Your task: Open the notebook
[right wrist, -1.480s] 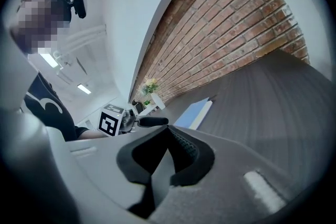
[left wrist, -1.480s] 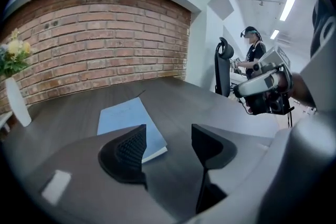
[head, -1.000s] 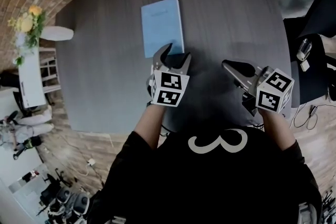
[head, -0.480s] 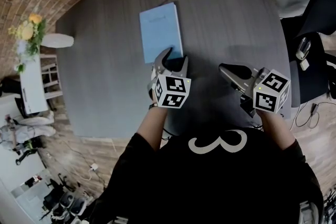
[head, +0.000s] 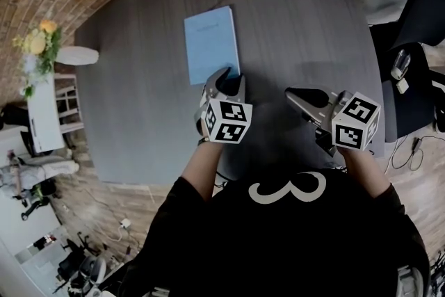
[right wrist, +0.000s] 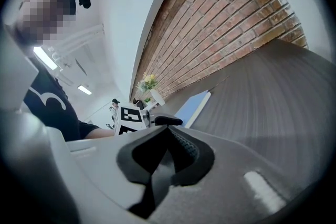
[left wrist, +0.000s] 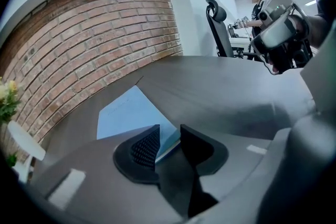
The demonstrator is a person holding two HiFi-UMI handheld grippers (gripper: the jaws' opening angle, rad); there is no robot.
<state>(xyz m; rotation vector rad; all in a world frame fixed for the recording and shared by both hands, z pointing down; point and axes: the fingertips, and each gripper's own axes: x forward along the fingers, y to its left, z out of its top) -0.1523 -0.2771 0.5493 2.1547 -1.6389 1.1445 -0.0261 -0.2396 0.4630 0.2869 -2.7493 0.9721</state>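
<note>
A light blue notebook lies closed on the dark grey round table, and also shows in the left gripper view as the notebook. My left gripper is at its near right corner. Its jaws are closing, and the corner of the cover and pages sits in the narrow gap of the left gripper, with the pads not pressing on it. My right gripper hovers over bare table to the right, apart from the notebook, its jaws together and empty. In the right gripper view, the notebook lies beyond the right gripper.
A black office chair stands at the table's right edge. Yellow flowers and a white stool are off the table at the left. A brick wall curves behind the table's far side.
The left gripper's jaws have narrowed from wide open and edged forward onto the notebook's near right corner. The right gripper has stayed where it was.
</note>
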